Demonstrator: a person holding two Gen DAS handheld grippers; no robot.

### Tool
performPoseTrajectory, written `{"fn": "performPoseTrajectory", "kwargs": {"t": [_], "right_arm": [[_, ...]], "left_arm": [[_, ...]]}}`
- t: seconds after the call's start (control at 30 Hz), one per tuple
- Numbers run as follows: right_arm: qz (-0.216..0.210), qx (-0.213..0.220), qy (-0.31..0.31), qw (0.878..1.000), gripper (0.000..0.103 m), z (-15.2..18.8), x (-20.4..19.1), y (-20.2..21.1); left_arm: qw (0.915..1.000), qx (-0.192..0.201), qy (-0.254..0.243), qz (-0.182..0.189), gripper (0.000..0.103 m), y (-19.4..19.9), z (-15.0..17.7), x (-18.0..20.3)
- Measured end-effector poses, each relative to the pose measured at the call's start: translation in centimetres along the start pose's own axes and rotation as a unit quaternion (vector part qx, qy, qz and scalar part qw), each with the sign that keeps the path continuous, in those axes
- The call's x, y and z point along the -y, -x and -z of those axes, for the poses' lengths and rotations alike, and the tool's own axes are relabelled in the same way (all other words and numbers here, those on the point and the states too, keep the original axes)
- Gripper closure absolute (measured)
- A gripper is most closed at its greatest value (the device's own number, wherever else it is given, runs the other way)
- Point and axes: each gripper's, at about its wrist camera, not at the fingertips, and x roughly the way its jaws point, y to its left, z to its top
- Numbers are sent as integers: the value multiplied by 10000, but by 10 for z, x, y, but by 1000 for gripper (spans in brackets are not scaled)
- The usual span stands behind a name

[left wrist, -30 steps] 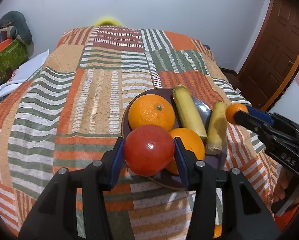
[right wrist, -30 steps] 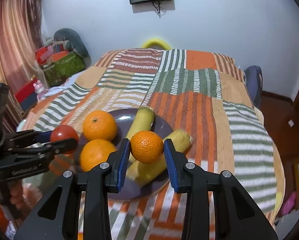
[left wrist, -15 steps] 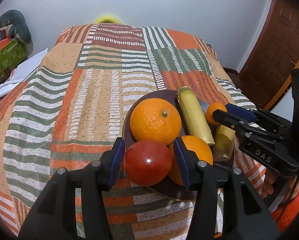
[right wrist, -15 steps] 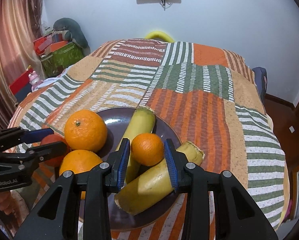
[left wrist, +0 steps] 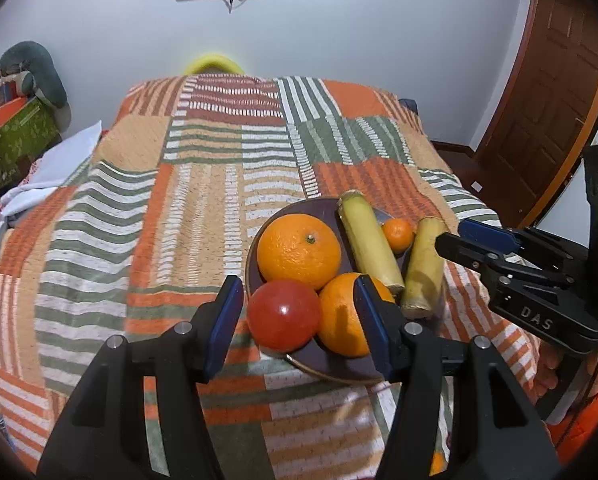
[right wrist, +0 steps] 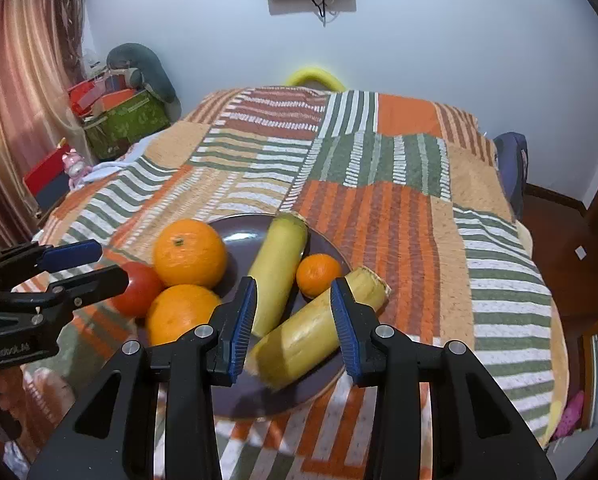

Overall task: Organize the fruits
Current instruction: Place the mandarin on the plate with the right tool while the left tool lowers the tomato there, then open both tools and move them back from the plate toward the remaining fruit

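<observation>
Left wrist, tomato between tool fingers

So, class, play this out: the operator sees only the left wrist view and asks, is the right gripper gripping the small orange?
Observer: No. In the right wrist view the right gripper is open, and the small orange lies free on the plate beyond its tips.
Operator: Is the right yellow piece fully on the plate?
Observer: Mostly. Its far end seems to poke past the rim.
</observation>
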Motion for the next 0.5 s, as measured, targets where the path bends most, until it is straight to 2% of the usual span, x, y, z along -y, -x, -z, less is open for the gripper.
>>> {"fn": "performPoseTrajectory", "kwargs": {"t": [0.1, 0.2, 0.5], "right_arm": [[-10, 110, -18, 9999, 67, 2, -5, 20], [-18, 229, -28, 9997, 61, 5, -12, 39], [-62, 486, 130, 9987, 58, 21, -41, 91]], "left_arm": [[9999, 120, -21, -38, 46, 21, 3, 1], [9997, 218, -23, -75, 46, 42, 7, 2], [9984, 517, -67, -228, 41, 107, 28, 2]]}}
